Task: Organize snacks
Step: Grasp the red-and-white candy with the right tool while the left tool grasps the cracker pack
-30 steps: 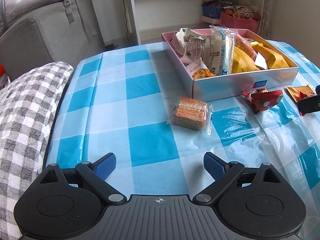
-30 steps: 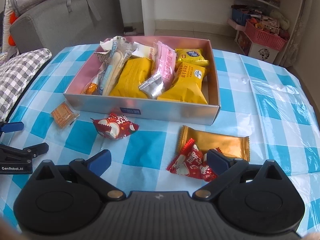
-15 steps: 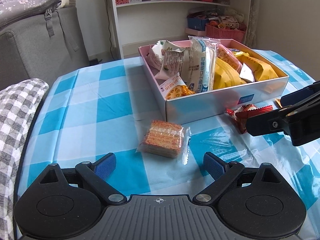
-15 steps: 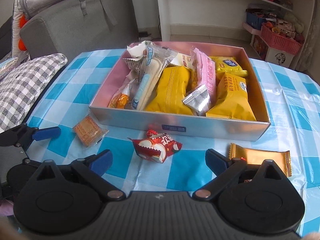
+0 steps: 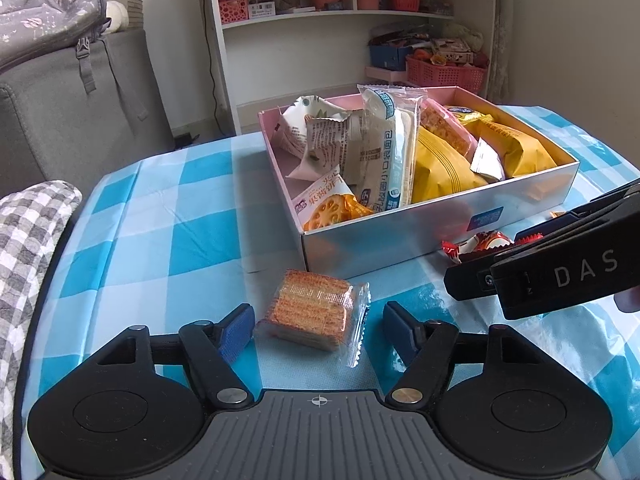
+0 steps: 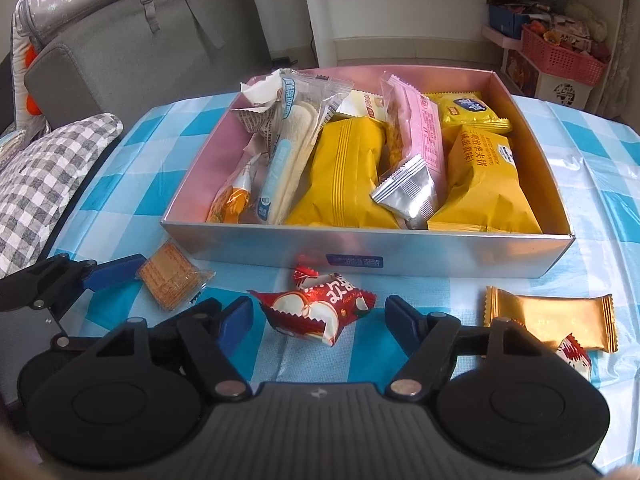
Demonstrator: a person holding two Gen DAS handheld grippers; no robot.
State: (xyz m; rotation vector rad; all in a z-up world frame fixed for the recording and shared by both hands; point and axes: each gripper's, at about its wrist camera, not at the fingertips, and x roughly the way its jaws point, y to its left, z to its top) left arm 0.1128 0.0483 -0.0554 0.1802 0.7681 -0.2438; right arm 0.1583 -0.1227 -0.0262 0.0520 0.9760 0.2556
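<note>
A: Looking from the left wrist, what is nearest?

B: The left gripper is low over the bench, and its two blue fingers stand wide apart. Between them lies the cracker pack in clear wrap. The left pad seems just beside the pack's edge; I cannot tell if it touches.

A: And the right one?

B: The right gripper is also spread wide, holding nothing. The red candy bag lies on the checked cloth between its fingers, near the tips, not pressed by either. In the left wrist view this gripper comes in from the right side, and the red bag is partly hidden behind it.

A: What is to the right of that?

B: A gold bar wrapper lies flat on the cloth, and a second red candy bag shows only partly behind the gripper's right finger.

A: Farther back?

B: The silver box with pink inner walls stands just behind the loose snacks. It is full: yellow bags, a pink pack, a small silver sachet and a long white bread pack leaning on the left. Behind the bench are a grey sofa and white shelves.
</note>
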